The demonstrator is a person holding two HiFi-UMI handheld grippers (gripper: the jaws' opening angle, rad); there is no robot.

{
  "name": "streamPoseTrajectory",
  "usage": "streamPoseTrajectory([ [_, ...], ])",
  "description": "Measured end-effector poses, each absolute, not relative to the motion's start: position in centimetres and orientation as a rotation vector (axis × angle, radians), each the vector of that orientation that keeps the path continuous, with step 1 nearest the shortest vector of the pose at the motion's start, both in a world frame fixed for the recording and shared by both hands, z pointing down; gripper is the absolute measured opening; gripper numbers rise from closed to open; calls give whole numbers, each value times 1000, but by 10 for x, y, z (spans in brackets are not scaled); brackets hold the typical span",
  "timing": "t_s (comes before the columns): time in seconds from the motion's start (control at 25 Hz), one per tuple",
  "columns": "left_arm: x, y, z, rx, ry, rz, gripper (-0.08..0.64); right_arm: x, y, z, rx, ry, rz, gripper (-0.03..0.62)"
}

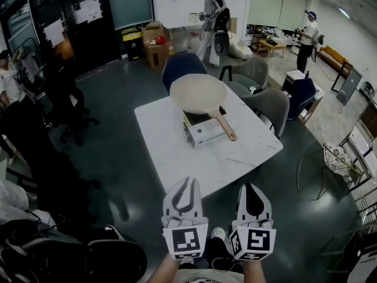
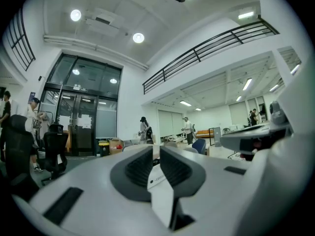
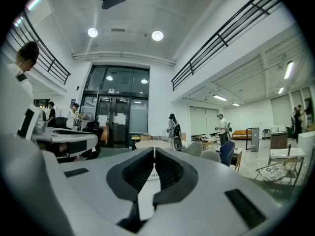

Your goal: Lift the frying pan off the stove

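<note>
A cream frying pan (image 1: 198, 93) with a wooden handle (image 1: 226, 127) rests on a small white portable stove (image 1: 205, 132) in the middle of a white table (image 1: 171, 152). The handle points toward the near right. My left gripper (image 1: 189, 183) and right gripper (image 1: 251, 187) are side by side at the near edge of the table, pointing level at the stove, a good way short of it. Both are shut with nothing between the jaws. In the left gripper view the gripper (image 2: 156, 149) frames the stove front (image 2: 157, 179). In the right gripper view the pan rim (image 3: 152, 144) shows just above the gripper (image 3: 154, 150).
A blue chair (image 1: 182, 66) and grey chairs (image 1: 268, 105) stand behind and to the right of the table. Black office chairs (image 1: 65, 99) are at the left, a wire basket (image 1: 337, 158) at the right, cardboard boxes (image 1: 156, 46) at the back. People (image 1: 213, 16) stand far behind.
</note>
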State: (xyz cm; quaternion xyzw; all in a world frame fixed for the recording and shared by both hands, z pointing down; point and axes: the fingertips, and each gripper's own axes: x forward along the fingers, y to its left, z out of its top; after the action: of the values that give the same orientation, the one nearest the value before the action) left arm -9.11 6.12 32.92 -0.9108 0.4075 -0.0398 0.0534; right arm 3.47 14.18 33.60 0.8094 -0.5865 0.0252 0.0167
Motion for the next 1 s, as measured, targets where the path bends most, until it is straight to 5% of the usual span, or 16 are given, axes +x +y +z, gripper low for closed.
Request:
streamPoseTrajectory([
  [1.0,32,-22,344,-2708,1514,-207,52,174,26,351,2287,-2088,176,21],
])
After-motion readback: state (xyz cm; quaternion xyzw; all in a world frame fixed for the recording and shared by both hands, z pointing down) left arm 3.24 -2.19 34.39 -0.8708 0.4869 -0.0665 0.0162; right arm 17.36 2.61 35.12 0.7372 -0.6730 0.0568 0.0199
